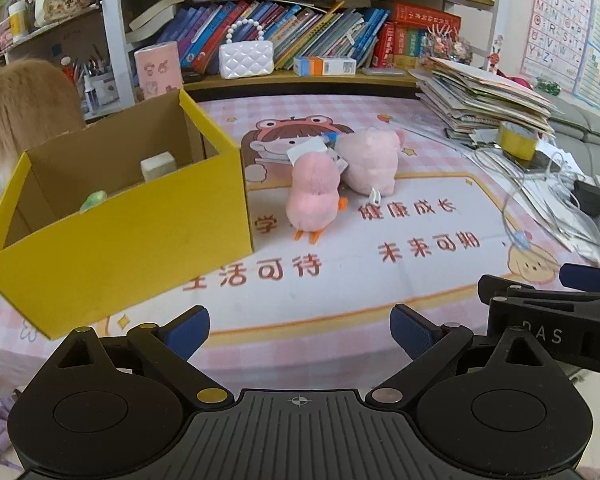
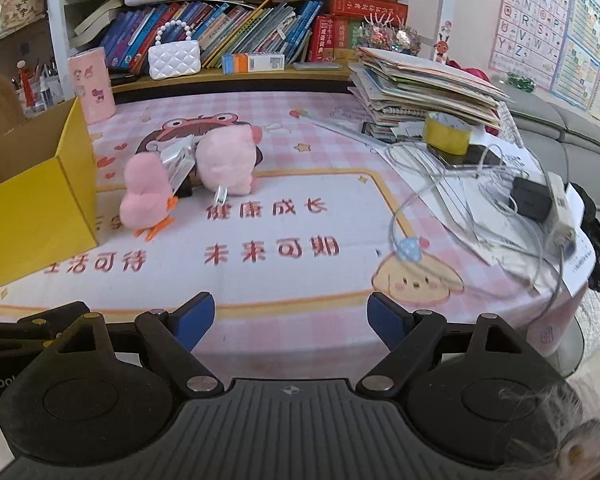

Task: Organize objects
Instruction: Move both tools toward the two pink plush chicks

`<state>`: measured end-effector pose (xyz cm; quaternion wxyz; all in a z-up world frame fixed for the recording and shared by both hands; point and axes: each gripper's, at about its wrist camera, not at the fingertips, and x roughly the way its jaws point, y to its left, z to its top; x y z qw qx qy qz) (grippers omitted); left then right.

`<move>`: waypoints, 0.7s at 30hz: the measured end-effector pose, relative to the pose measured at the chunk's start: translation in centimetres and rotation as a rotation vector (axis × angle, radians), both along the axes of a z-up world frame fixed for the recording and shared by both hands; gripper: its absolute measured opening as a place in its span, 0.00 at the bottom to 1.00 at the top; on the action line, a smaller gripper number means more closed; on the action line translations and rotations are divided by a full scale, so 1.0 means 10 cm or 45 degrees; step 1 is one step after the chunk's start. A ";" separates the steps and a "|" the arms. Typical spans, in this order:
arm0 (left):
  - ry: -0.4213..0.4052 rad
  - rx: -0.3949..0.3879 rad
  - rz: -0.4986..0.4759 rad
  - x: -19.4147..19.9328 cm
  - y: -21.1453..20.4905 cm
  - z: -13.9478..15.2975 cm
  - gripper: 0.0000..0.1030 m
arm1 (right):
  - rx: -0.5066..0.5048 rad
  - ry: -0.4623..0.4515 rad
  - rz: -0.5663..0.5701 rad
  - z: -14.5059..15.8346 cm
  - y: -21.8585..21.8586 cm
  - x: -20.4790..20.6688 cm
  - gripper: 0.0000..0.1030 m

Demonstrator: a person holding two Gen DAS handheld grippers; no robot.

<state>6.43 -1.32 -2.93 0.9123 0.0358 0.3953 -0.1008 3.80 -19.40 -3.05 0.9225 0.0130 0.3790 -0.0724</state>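
Two pink plush toys left out on the pink checked table mat (image 2: 300, 152): a pink chick with orange feet (image 1: 314, 198) just beside the yellow box (image 1: 120, 232), and a rounder pink plush (image 1: 370, 162) touching it from behind, with white tags poking up between them. Box open on top, a small cream block (image 1: 158, 165) and a green thing (image 1: 94, 201) already inside. Left gripper (image 1: 300, 330) low at the near edge of the table, blue pads spread wide, nothing between them. Right gripper (image 2: 290, 318) the same: spread wide and empty, still well apart from the toys. Likely next step: picking up the chick, since nearest to the box. Best to come in slow and straight over the mat, pads open on both sides of the soft body, not on the thin orange feet or the paper tag. Squeeze gently but enough, because fluffy things squash and slip. Lift high to clear the box wall, then let go over the free space inside. Careful not to bump the box or drag the other plush along. Cables (image 2: 480, 200) and the stack of papers (image 2: 424, 84) far to the right, out of the way.
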 end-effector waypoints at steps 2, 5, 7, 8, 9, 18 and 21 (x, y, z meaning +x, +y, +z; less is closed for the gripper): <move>-0.009 -0.005 0.010 0.08 -0.04 0.00 0.94 | 0.009 -0.012 0.005 0.01 -0.05 0.11 0.80; -0.021 -0.008 0.024 0.19 -0.12 -0.01 0.90 | 0.034 -0.044 0.012 0.03 -0.14 0.27 0.79; -0.021 -0.012 0.032 0.29 -0.18 -0.03 0.80 | 0.050 -0.058 0.018 0.04 -0.20 0.39 0.79; -0.023 -0.013 0.037 0.34 -0.21 -0.04 0.77 | 0.058 -0.066 0.024 0.04 -0.23 0.45 0.79; -0.026 -0.011 0.040 0.38 -0.25 -0.05 0.72 | 0.063 -0.073 0.029 0.05 -0.26 0.50 0.79; -0.100 0.075 0.095 0.84 -0.62 -0.08 0.58 | 0.126 -0.147 0.120 0.12 -0.50 0.96 0.79; -0.095 0.101 0.157 1.04 -0.66 -0.14 0.58 | 0.167 -0.159 0.149 0.14 -0.56 1.11 0.79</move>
